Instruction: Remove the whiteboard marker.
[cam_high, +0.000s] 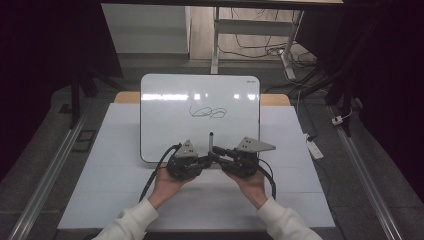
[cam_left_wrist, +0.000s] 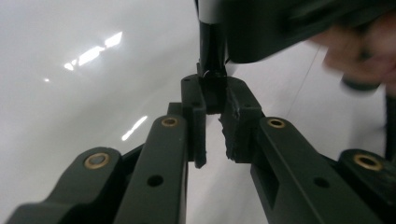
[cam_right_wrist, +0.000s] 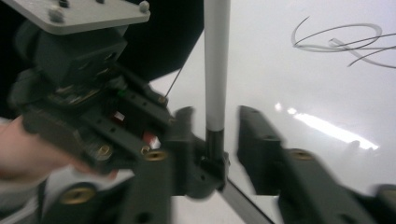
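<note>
A marker (cam_high: 210, 141) with a white barrel and a black lower end stands upright over the near edge of a whiteboard (cam_high: 165, 115). My left gripper (cam_high: 206, 161) comes in from the left and is shut on that black end (cam_left_wrist: 211, 79). In the left gripper view the jaws (cam_left_wrist: 212, 93) pinch it at their tips. My right gripper (cam_high: 216, 152) comes from the right. In its own view the right gripper (cam_right_wrist: 219, 135) is open, with the marker (cam_right_wrist: 217, 70) standing in the gap, and its fingers look blurred. A black scribble (cam_high: 209, 112) (cam_right_wrist: 341, 39) is drawn on the board.
The whiteboard lies on a white table top (cam_high: 115, 190). A person's two hands and white sleeves reach in from the near edge. Cables trail from both grippers. Dark floor, rails and a desk frame surround the table.
</note>
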